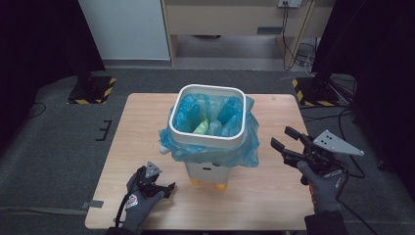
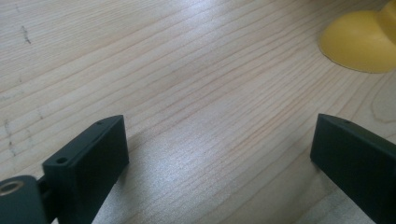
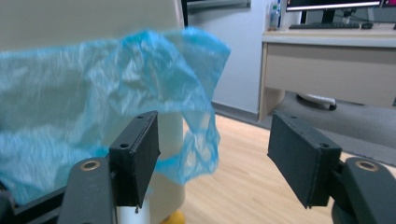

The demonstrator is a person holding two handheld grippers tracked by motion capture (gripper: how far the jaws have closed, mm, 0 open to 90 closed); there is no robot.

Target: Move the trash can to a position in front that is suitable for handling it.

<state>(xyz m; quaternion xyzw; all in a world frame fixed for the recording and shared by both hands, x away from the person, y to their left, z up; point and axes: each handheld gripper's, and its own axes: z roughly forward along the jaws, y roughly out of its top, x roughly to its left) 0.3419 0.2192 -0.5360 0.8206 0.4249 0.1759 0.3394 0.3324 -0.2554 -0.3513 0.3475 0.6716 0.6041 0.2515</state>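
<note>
Surface: a light wooden surface (image 1: 147, 127) with visible grain, standing on dark grey floor.
Bin: a white bin (image 1: 207, 128) stands near the middle of the surface, on yellow feet (image 1: 221, 186); 1 foot (image 2: 359, 44) shows close by in the left gripper view.
Bag: a blue plastic bag (image 1: 244, 147) lines the bin and is folded out over its rim, hanging down the sides; its loose edge (image 3: 140, 84) hangs just ahead of the right tongs.
Left tongs (image 1: 166, 188): low over the surface by the near edge, left of the bin, jaws apart and empty.
Right tongs (image 1: 285, 138): raised to the right of the bin, jaws wide apart, gripping nothing, near the bag.
Room: black curtains at both sides, 2 stand bases with yellow-black stripes (image 1: 93, 88), a wooden desk (image 1: 235, 19) behind, cables on the floor.
</note>
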